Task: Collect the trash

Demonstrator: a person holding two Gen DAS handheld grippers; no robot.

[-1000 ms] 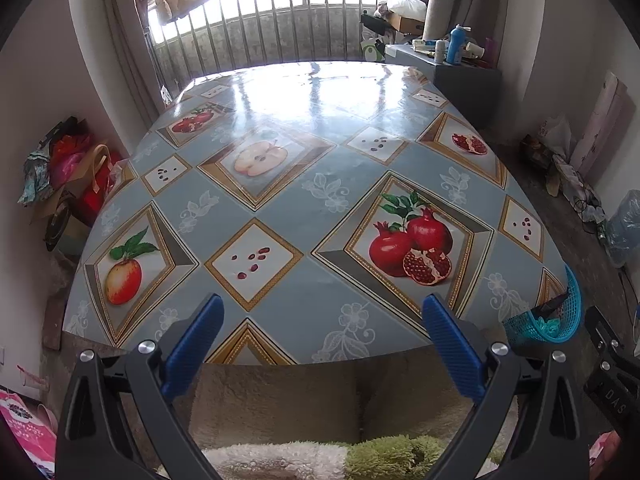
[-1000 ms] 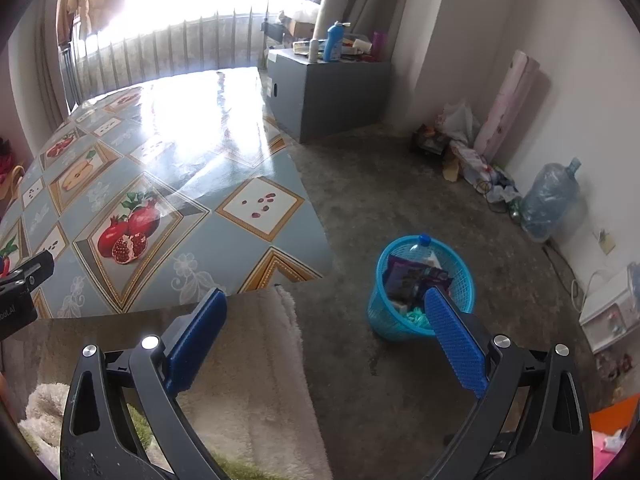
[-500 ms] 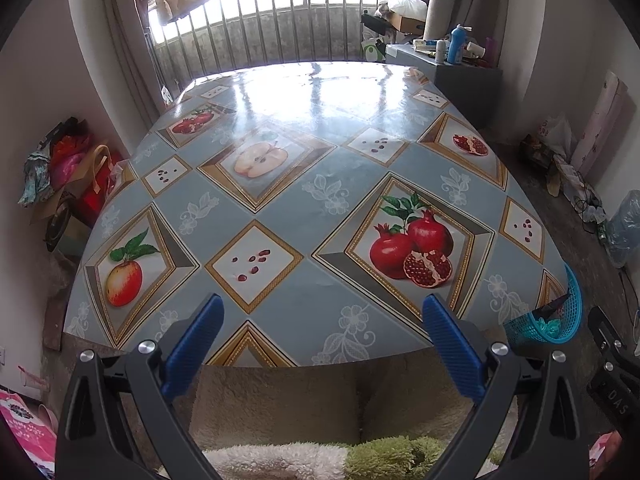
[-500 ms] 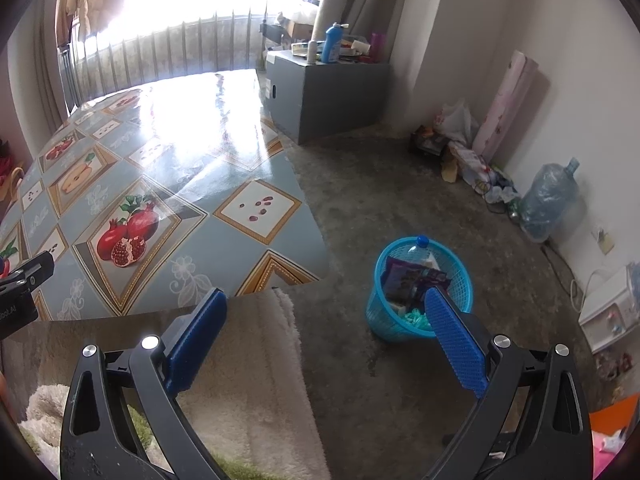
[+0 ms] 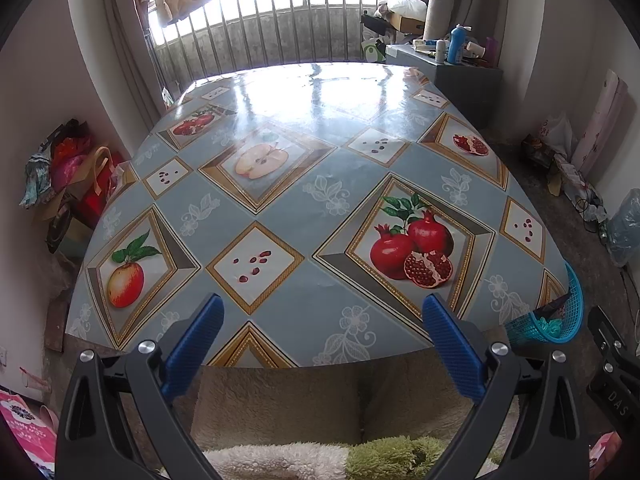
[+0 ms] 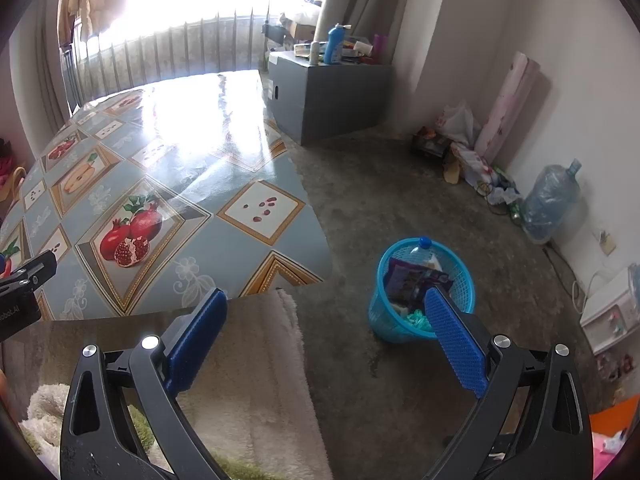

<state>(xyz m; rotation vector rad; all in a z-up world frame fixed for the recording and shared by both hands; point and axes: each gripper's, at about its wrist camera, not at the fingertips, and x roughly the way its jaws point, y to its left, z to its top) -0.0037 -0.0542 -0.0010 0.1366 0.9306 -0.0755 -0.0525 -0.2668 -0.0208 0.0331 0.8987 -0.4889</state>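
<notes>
A blue mesh trash basket (image 6: 380,312) stands on the concrete floor right of the table; it holds a plastic bottle (image 6: 425,249), a purple wrapper (image 6: 404,280) and other scraps. Its rim also shows in the left wrist view (image 5: 568,320). My right gripper (image 6: 326,332) is open and empty, held above the floor near the table corner, its right finger in front of the basket. My left gripper (image 5: 322,340) is open and empty at the near edge of the table (image 5: 320,208), which has a fruit-print cloth with nothing on it.
A fluffy blanket (image 6: 248,380) lies below both grippers. A grey cabinet (image 6: 332,96) with bottles stands behind the table. Bags and clutter (image 6: 472,160) and a water jug (image 6: 550,200) line the right wall. Bags (image 5: 68,184) sit left of the table.
Almost nothing: both grippers stay open and empty, the right view drifts very slightly.
</notes>
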